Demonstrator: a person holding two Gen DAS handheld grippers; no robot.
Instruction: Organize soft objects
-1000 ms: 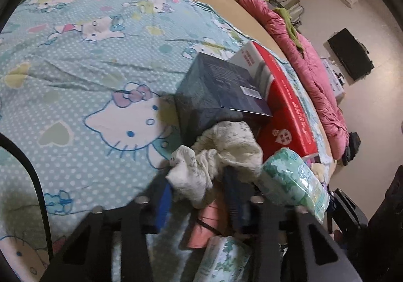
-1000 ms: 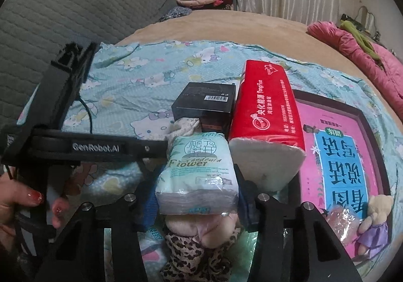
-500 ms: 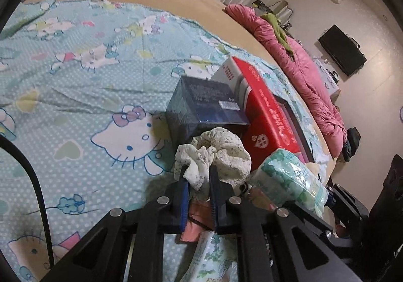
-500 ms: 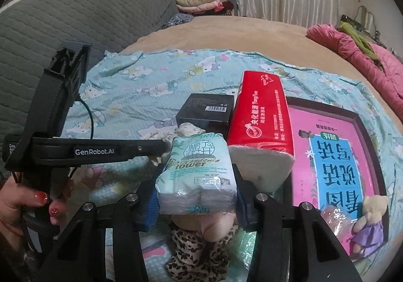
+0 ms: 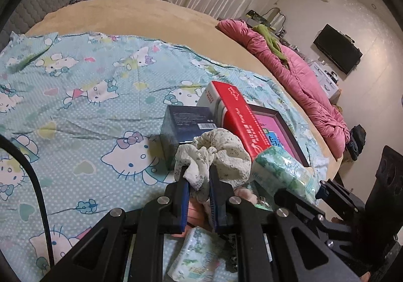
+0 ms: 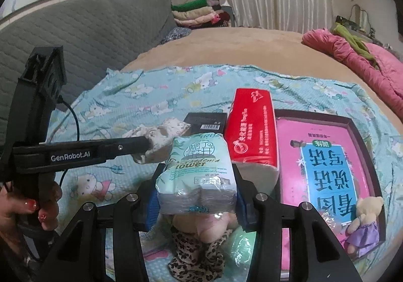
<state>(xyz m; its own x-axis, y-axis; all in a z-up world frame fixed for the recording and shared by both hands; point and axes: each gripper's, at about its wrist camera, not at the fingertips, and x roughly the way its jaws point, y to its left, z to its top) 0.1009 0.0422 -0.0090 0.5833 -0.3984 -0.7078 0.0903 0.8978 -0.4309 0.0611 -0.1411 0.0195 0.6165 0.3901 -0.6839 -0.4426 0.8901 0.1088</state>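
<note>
From my left wrist camera, my left gripper [image 5: 197,178] is clenched on a cream floral cloth [image 5: 216,153], a fold of it pinched between the two blue pads, the bunched rest bulging above the fingertips. The cloth hangs just in front of a dark blue box [image 5: 185,125] with a white barcode label, and a red tissue pack [image 5: 239,115] lies beside that box on the Hello Kitty sheet [image 5: 83,95]. To the right, a green tissue packet [image 5: 279,171] sits in my other tool; a second green packet [image 5: 199,256] lies below my fingers, its print too blurred to read.

From my right wrist camera, my right gripper [image 6: 196,186] grasps the green tissue packet [image 6: 199,166] by its sides, lifted above a leopard-print cloth [image 6: 199,254]; I read "lower" on its face beneath Chinese characters. My left tool reaches in level from the left, its arm marked "GenRobot.AI", my left hand [image 6: 32,209] with red nails wrapped round the handle. The red tissue pack [image 6: 252,130] carries white Chinese lettering, and a pink book [image 6: 325,156] lies in a dark tray [image 6: 312,113], with a small teddy [image 6: 365,221] on its corner
</note>
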